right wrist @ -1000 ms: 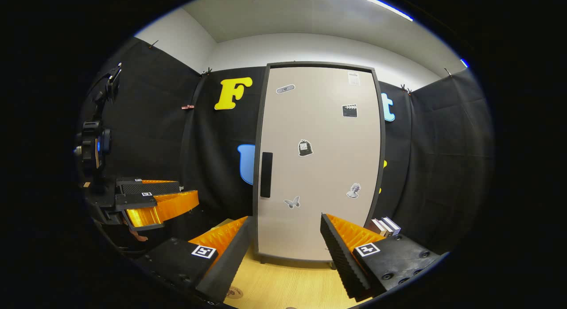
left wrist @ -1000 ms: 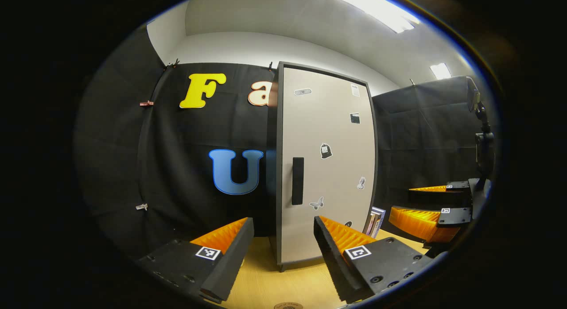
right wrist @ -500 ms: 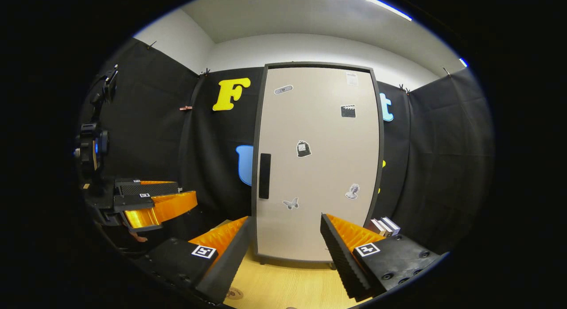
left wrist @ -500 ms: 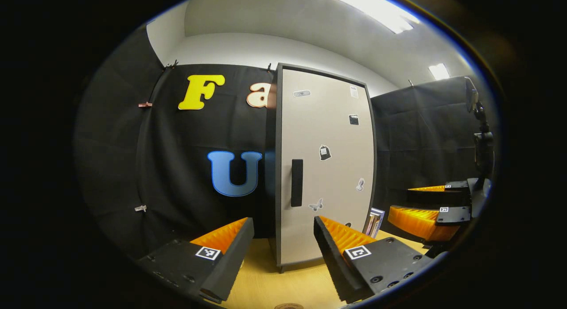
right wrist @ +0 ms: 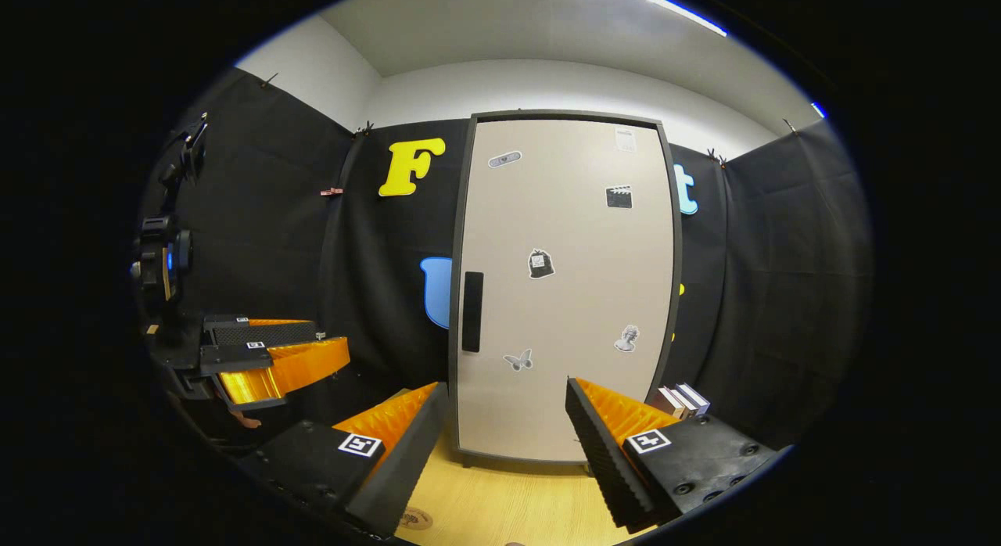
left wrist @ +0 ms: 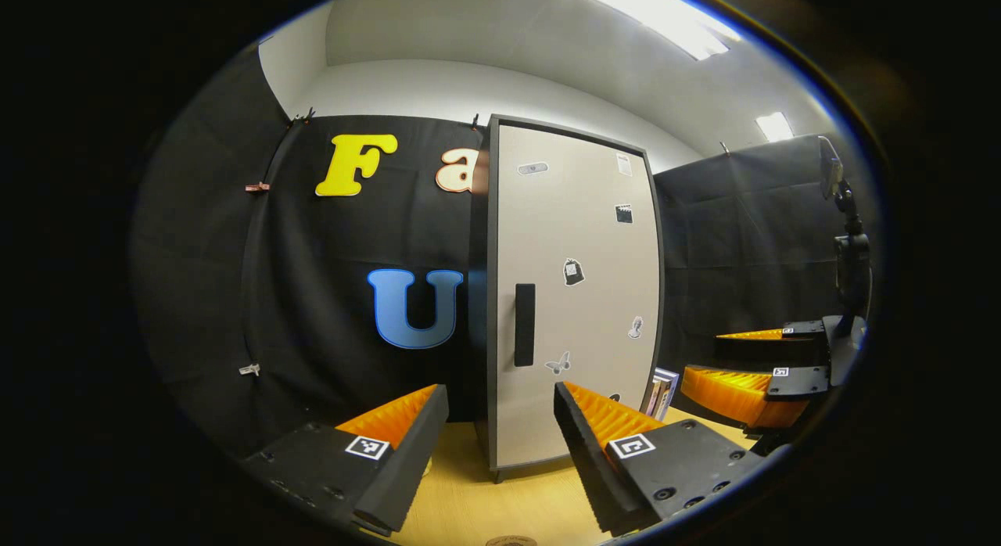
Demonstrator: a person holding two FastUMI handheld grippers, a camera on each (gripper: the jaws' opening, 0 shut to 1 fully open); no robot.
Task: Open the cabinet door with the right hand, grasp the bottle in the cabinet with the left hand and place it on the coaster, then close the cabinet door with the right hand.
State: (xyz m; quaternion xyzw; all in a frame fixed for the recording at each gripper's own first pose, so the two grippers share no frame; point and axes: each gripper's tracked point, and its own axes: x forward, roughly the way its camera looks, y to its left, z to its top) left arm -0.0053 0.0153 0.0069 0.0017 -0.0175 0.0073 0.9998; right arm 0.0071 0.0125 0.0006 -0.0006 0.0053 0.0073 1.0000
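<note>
A tall cabinet with a beige door [left wrist: 575, 296] [right wrist: 563, 296] stands shut on the wooden table, so whatever is inside is hidden. A black vertical handle [left wrist: 525, 325] [right wrist: 471, 311] sits at the door's left edge. My left gripper [left wrist: 500, 421] is open and empty, well short of the door. My right gripper [right wrist: 504, 417] is also open and empty, facing the door from some distance. In the left gripper view the right gripper [left wrist: 751, 374] hangs at the far right. The left gripper [right wrist: 274, 354] appears at the left of the right gripper view. A round coaster [right wrist: 413, 519] [left wrist: 510, 540] lies on the table near the front.
Several books [right wrist: 682, 400] [left wrist: 662, 391] lean beside the cabinet's right side. A camera mount on a stand [right wrist: 164, 256] rises at the left of the right gripper view. Wooden table surface [right wrist: 500, 499] stretches between the grippers and the cabinet.
Both views have shifted only slightly; the grippers hover nearly still, both open, and the door remains shut.
</note>
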